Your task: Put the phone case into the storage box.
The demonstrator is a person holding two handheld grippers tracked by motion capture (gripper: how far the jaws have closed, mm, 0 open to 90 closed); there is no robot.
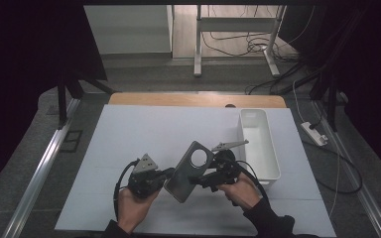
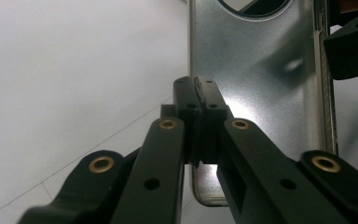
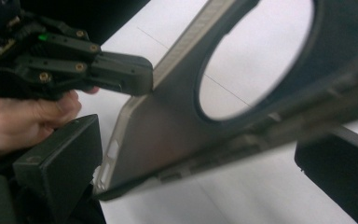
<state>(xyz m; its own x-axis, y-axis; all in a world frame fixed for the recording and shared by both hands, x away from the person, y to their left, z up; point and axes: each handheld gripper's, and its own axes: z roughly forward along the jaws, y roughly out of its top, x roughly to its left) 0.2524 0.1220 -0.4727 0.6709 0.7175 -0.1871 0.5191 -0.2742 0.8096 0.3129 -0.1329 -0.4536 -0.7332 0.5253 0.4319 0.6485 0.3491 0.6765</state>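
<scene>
A grey metal plate [image 1: 181, 181] with a round hole near its top is held tilted above the white table. My left gripper [image 1: 170, 173] is shut on the plate's left edge; in the left gripper view the jaws [image 2: 196, 88] pinch that thin edge of the plate [image 2: 261, 70]. My right gripper [image 1: 202, 179] is at the plate's lower right side. In the right gripper view its jaws [image 3: 200, 186] stand wide with the plate [image 3: 168, 126] between them, and the pads do not visibly press on it. The left gripper [image 3: 140, 74] clamps the far edge there.
A white rectangular bin [image 1: 274, 156] stands at the right of the white table sheet [image 1: 144, 129]. Behind the sheet runs a wooden table edge [image 1: 193, 99]. Cables and a desk frame lie on the floor beyond.
</scene>
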